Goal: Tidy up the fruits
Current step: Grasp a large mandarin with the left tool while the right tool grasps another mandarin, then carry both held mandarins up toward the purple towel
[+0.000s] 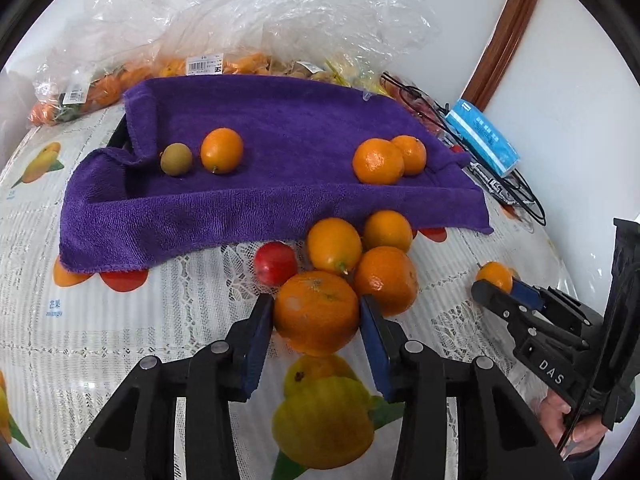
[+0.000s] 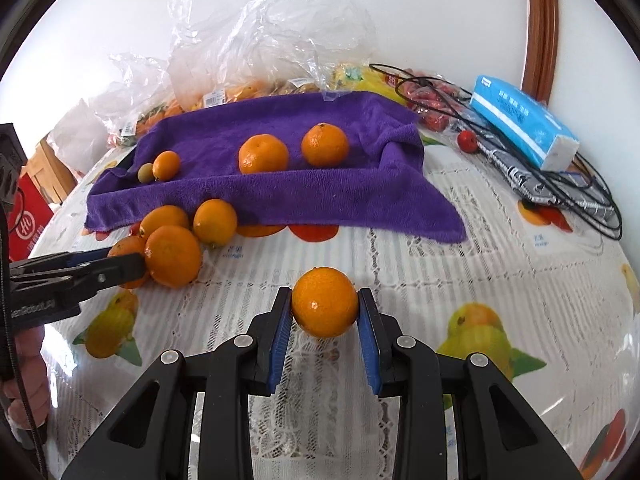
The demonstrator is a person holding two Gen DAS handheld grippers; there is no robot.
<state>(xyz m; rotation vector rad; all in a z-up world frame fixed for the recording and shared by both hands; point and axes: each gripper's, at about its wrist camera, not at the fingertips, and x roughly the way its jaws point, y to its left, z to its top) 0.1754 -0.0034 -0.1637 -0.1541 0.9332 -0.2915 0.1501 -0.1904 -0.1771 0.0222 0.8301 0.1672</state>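
My left gripper (image 1: 316, 316) clamps a large orange (image 1: 316, 314) between its blue pads, at the near edge of a cluster of loose fruit on the tabletop (image 1: 120, 340). Touching that cluster are three more oranges (image 1: 386, 280) and a small red fruit (image 1: 275, 262), all lying just in front of the purple towel (image 1: 280, 200). My right gripper (image 2: 325, 306) holds a smaller mandarin (image 2: 325, 302) between its fingers, apart from the cluster and nearer the tabletop's middle. In the left view, the side of that gripper reads "DAS".

On the towel rest two mandarins (image 2: 294, 150) side by side, and farther left a small orange (image 2: 166, 165) beside a greenish-brown round fruit (image 2: 146, 173).

The tabletop's lace-patterned cover is printed with fruit pictures; a caption under one of them reads "mango" with Chinese characters above. Behind the towel lie clear plastic bags (image 1: 224, 40) of fruit with barcode price stickers, too small to read. To the right sit a blue tissue pack (image 2: 524, 124) with unreadable print, black cables (image 2: 560, 188) and a small red fruit (image 2: 467, 141). At the far left of the right view stands a red box (image 2: 28, 220) with a white character.
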